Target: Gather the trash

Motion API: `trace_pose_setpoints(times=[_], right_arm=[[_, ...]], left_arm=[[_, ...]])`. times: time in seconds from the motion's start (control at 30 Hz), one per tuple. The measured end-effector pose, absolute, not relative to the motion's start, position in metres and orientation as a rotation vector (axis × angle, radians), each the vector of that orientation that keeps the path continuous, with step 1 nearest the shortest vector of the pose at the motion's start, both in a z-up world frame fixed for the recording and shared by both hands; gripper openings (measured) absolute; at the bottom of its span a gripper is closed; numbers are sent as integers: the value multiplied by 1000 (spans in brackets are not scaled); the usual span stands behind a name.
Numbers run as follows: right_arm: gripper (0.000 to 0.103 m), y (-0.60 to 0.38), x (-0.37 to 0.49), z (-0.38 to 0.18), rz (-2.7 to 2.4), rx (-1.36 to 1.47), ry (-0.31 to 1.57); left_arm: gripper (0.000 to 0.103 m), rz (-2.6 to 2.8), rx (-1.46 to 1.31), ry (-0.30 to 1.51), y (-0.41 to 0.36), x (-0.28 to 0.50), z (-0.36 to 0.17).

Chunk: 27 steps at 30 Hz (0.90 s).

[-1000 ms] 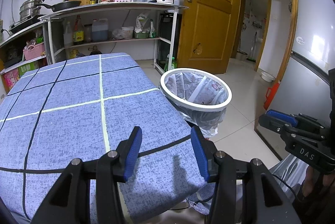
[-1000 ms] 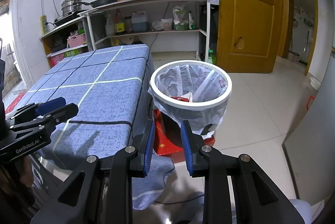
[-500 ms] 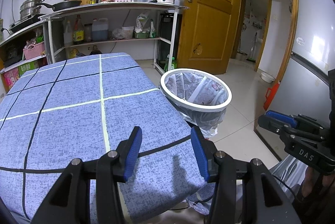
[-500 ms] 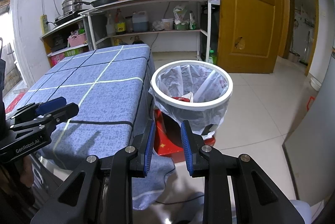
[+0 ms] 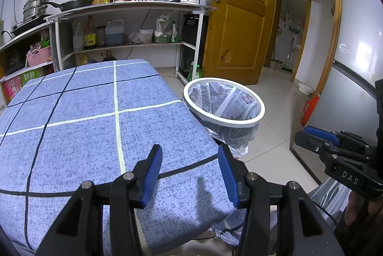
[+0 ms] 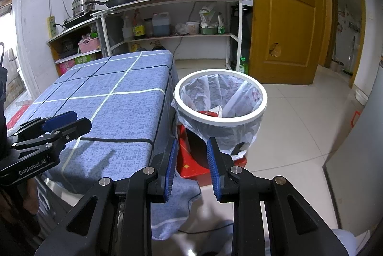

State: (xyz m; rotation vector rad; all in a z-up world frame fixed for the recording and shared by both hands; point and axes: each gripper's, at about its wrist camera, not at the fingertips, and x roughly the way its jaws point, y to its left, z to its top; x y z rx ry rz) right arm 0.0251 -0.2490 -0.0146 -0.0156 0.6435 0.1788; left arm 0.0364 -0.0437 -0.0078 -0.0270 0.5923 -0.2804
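A white-rimmed trash bin (image 5: 249, 120) lined with a clear bag stands on the floor beside the table's right edge; it also shows in the right wrist view (image 6: 259, 110), with red and white trash (image 6: 213, 112) inside. My left gripper (image 5: 190, 160) is open and empty above the near right part of the blue checked tablecloth (image 5: 83, 126). My right gripper (image 6: 191, 153) is open and empty, in the air before the bin. Each gripper shows in the other's view, the right one (image 5: 318, 138) and the left one (image 6: 64, 123).
A metal shelf rack (image 5: 134, 9) with a kettle, pans and bottles stands along the back wall. A wooden door (image 5: 239, 16) is beyond the bin. A red box (image 6: 191, 160) sits on the floor under the bin. A grey fridge (image 5: 354, 79) is at the right.
Both grippers have stayed almost still. The views shifted only slightly; nothing was picked up or let go.
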Motion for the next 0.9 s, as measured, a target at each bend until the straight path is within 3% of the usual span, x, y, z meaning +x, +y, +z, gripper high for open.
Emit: trace_pose_setpoints(times=[0.9], right_arm=[[27, -252, 28, -14, 183, -18, 650]], left_arm=[[50, -269, -24, 603, -54, 37, -13]])
